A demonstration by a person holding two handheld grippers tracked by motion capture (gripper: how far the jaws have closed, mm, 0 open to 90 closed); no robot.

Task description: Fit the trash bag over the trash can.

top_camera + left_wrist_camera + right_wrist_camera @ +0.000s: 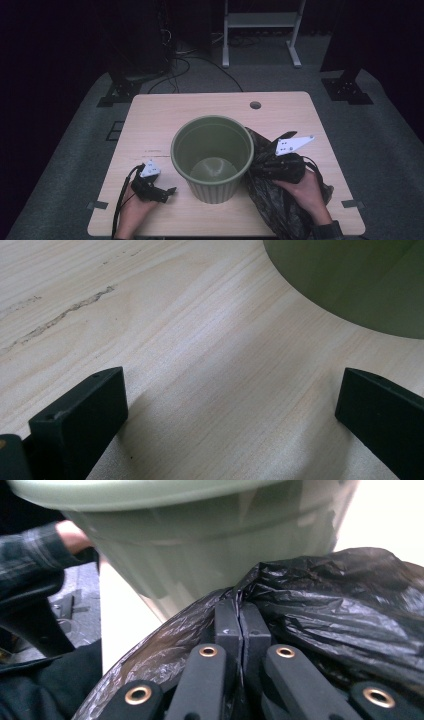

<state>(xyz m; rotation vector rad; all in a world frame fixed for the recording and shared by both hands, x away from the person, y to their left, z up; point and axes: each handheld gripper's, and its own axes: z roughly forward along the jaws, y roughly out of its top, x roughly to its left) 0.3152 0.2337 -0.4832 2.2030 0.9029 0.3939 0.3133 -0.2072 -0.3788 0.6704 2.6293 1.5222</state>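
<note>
Dim room, lit tabletop, soft close-ups

The wide green plastic bucket (212, 157) blocks mid-bench (165, 112); crumpled black plastic bag (270, 197) crowds its right side. Bare wood lies left and beyond it.

Bin (212, 150) pale green – bag (272, 195) glossy black – table (165, 110) light wood grain.

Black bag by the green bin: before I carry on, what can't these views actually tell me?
- Black bag: its mouth can't be found; the high view shows dark crumpled folds, and the table's near edge cuts off its lower part.
- Right gripper: how much film it pinches is hidden by folds in its own view.
- Green bin: cropped by the frame in both gripper views.
</note>
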